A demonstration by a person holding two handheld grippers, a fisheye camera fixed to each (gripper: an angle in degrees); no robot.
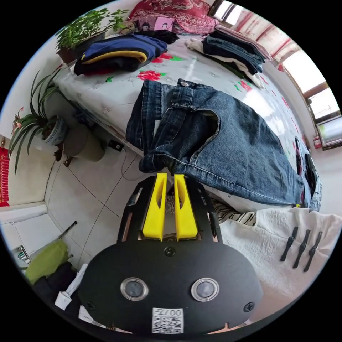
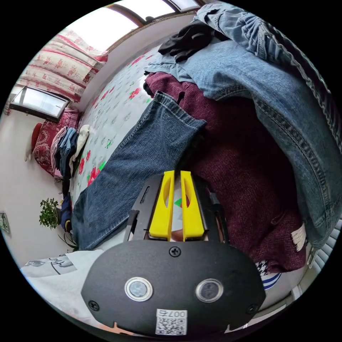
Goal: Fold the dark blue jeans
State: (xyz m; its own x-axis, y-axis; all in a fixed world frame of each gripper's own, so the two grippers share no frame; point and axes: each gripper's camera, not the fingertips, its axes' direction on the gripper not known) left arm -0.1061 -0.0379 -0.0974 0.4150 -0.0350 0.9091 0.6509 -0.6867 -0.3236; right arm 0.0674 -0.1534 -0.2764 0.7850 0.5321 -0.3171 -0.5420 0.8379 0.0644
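The dark blue jeans (image 1: 228, 142) lie across the flowered bed sheet (image 1: 114, 89), waist and button near the bed's edge and the legs running away to the right. My left gripper (image 1: 170, 175) has its yellow jaws closed together on the waistband's hanging edge. In the right gripper view a leg of the jeans (image 2: 142, 153) stretches over the bed toward its hem by the maroon sweater (image 2: 242, 171). My right gripper (image 2: 177, 172) is shut on that leg's side edge near the hem.
Folded clothes (image 1: 121, 53) and another stack (image 1: 235, 50) sit at the bed's far end by red pillows (image 1: 174, 10). Lighter jeans (image 2: 285, 92) are heaped on the sweater. Potted plants (image 1: 39, 124) stand on the tiled floor (image 1: 92, 199). A person's white garment (image 1: 285, 249) is close by.
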